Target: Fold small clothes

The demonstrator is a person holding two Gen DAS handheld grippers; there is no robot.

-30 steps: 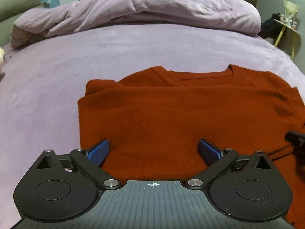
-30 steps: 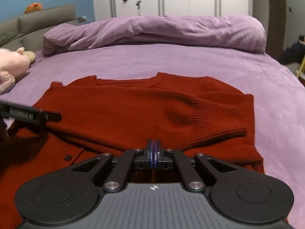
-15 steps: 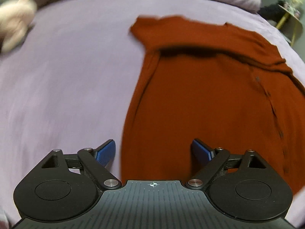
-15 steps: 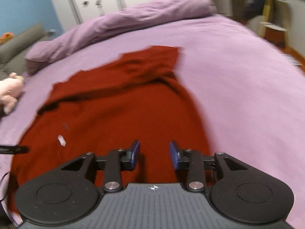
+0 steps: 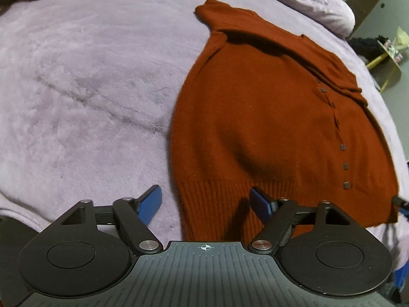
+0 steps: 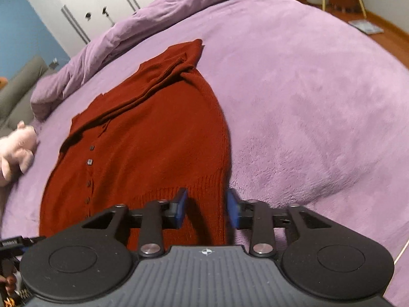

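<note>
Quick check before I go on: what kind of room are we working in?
Most likely a bedroom: the red cardigan lies on a bed with a purple blanket, a bunched duvet at its far end, white wardrobe doors behind.

No wording can be read in either view; the black bar (image 6: 11, 243) at the right wrist view's lower left edge carries a small white label, too blurred to make out; nothing else bears lettering.

Beyond the purple bed (image 6: 306, 89) stand white wardrobe doors (image 6: 107, 2), a blue wall (image 6: 23, 25) left of them, wooden floor (image 6: 388, 33) to the bed's right.
</note>
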